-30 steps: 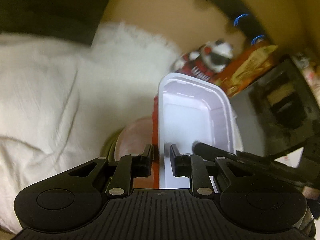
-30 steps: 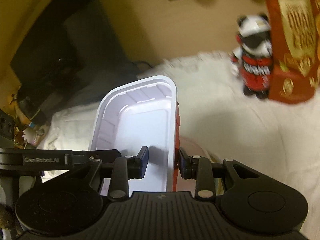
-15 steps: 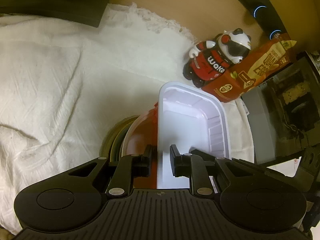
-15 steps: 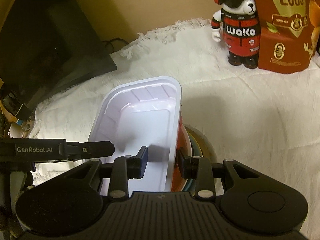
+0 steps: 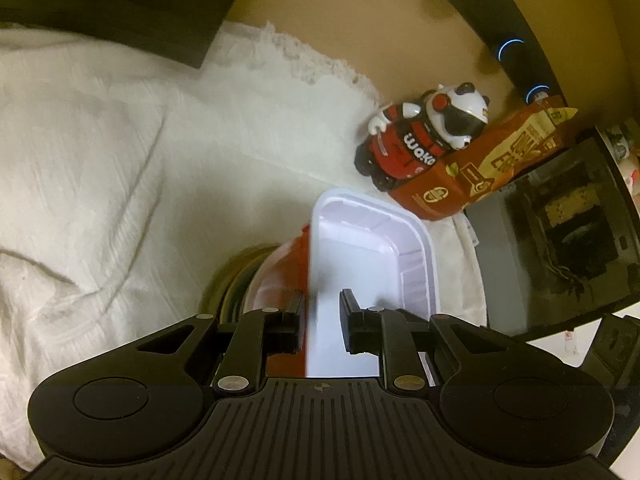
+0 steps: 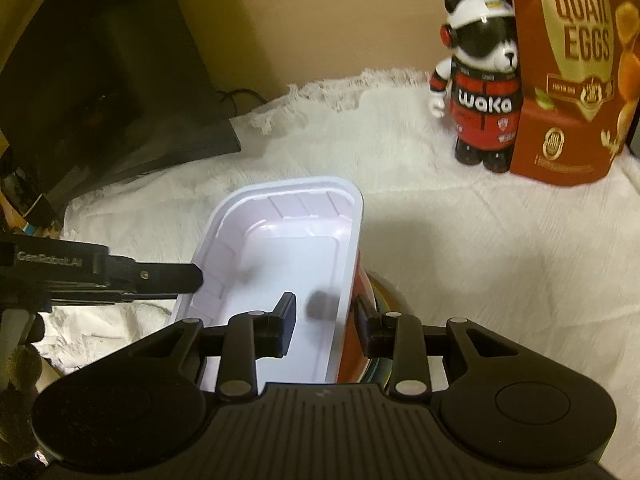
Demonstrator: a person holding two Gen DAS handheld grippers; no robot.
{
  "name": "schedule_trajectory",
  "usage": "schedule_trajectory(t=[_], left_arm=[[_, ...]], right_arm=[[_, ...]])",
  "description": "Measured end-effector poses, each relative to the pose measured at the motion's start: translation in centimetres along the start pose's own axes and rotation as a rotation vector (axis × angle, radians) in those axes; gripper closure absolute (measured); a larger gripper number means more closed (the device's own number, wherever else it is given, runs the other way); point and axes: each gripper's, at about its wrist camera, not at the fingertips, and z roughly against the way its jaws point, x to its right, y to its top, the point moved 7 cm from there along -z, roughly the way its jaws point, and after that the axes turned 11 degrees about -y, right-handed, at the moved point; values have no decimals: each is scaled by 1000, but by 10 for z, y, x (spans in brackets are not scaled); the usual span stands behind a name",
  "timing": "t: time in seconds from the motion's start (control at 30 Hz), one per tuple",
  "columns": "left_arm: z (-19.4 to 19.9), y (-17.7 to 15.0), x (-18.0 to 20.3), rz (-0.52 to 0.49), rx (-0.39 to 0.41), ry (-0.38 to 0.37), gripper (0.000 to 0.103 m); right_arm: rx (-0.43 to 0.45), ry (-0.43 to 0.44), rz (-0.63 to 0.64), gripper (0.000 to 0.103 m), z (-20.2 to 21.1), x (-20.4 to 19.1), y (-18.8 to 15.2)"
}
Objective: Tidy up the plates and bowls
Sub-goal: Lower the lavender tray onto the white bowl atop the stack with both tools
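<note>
A white rectangular container with a red outside (image 5: 368,256) (image 6: 288,248) rests on a stack of round plates and bowls (image 5: 236,280) (image 6: 380,296) on the white cloth. My left gripper (image 5: 320,320) straddles its left wall, jaws parted slightly wider than the wall. My right gripper (image 6: 324,316) straddles the opposite wall, jaws spread apart with a gap on the inner side. The left gripper's finger shows in the right wrist view (image 6: 160,276).
A panda figurine (image 6: 480,92) (image 5: 424,132) and a red quail-egg bag (image 6: 576,68) (image 5: 488,160) stand at the back. A dark box (image 5: 568,232) is at the right, a black object (image 6: 100,72) at the left. White cloth (image 5: 100,140) covers the surface.
The container came down onto the stack. Both grippers' jaws have widened, the right one more clearly, loosening off the walls.
</note>
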Motion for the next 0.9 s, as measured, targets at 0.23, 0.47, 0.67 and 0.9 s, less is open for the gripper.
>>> schedule_trajectory(t=[0.23, 0.47, 0.67, 0.9], left_arm=[[0, 6, 5, -6, 4, 0, 82], [-2, 13, 1, -10, -2, 22, 82], [-7, 5, -7, 10, -26, 23, 82], [-1, -3, 0, -6, -43, 0, 81]], right_arm=[[-4, 13, -27, 69, -6, 2, 2], [-4, 16, -22, 69, -8, 0, 5], [-25, -2, 8, 69, -17, -6, 3], [-45, -1, 37, 69, -7, -8, 1]])
